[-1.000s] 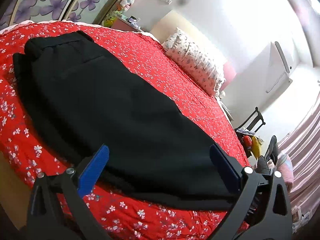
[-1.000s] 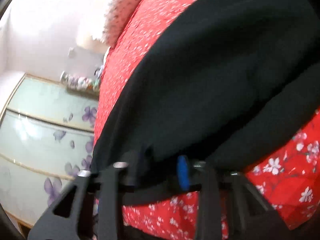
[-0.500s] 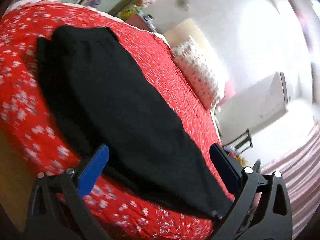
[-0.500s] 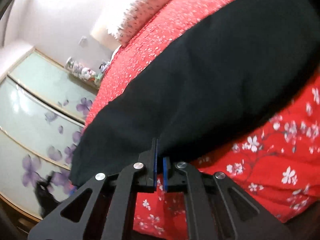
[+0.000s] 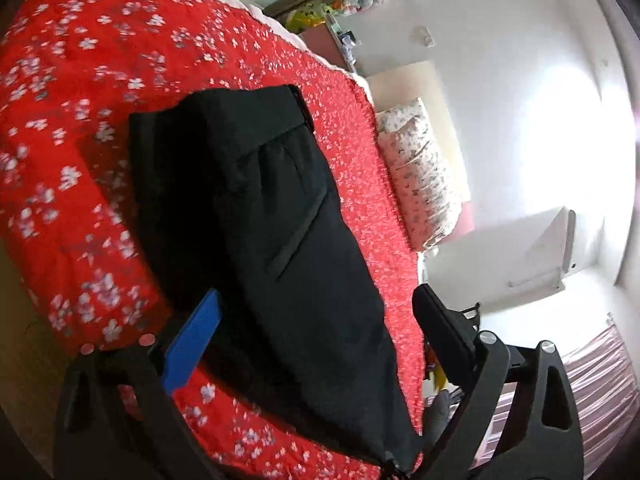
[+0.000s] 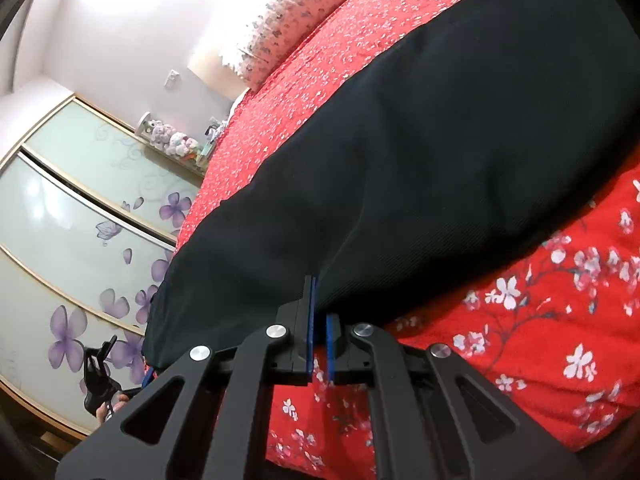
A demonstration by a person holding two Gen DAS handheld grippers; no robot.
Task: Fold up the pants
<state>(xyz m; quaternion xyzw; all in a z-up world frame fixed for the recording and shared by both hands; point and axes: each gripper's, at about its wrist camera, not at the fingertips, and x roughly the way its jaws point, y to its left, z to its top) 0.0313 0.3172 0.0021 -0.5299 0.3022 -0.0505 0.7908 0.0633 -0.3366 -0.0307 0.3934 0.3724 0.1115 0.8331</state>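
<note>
Black pants (image 5: 280,240) lie folded lengthwise on a red floral bedspread (image 5: 80,120), waistband at the far end in the left wrist view. My left gripper (image 5: 316,328) is open above the near part of the pants and holds nothing. In the right wrist view the pants (image 6: 440,160) stretch from the lower left to the upper right. My right gripper (image 6: 319,320) has its blue pads nearly together at the pants' near edge, with a thin gap between them; I see no cloth between the pads.
A floral pillow (image 5: 420,184) lies at the head of the bed by the white wall. A wardrobe with purple flower doors (image 6: 80,240) stands beyond the bed. The other gripper (image 6: 100,380) shows at the pants' far end.
The right gripper let go of the pants edge and drew back with its pads close together. The left gripper swung left along the pants towards the waistband, still open.
</note>
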